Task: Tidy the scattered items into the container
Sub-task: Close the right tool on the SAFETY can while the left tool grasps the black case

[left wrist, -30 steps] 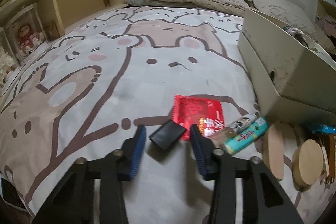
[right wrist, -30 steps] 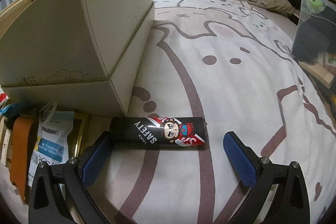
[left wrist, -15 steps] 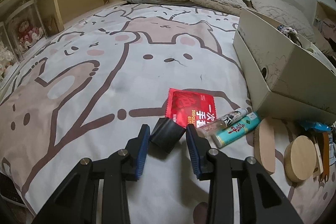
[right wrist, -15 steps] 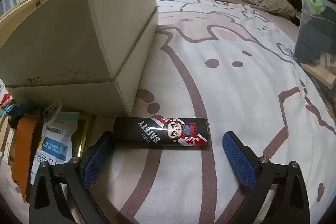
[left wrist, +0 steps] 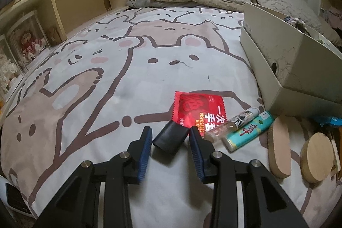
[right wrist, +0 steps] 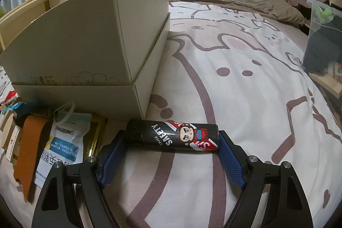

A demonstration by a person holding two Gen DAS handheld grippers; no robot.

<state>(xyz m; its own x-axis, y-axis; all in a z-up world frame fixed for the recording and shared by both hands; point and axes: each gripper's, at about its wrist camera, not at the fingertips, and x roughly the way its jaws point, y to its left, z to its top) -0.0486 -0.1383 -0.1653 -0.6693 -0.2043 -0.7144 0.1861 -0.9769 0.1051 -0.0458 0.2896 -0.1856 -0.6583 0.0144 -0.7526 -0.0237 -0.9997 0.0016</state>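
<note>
right gripper (right wrist: 171, 149) jaws closing endwise on the black cylindrical "safety" can (right wrist: 172, 138), pads at both ends; cream cardboard box (right wrist: 85, 52) ahead-left. left gripper (left wrist: 171, 142) clamps a small black rectangular case (left wrist: 170, 138); red glove packet (left wrist: 198, 112) just beyond.

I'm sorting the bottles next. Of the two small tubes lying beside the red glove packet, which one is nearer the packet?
The clear tube with the black-and-white label; it touches the red packet, while the teal tube lies on its far side.
</note>
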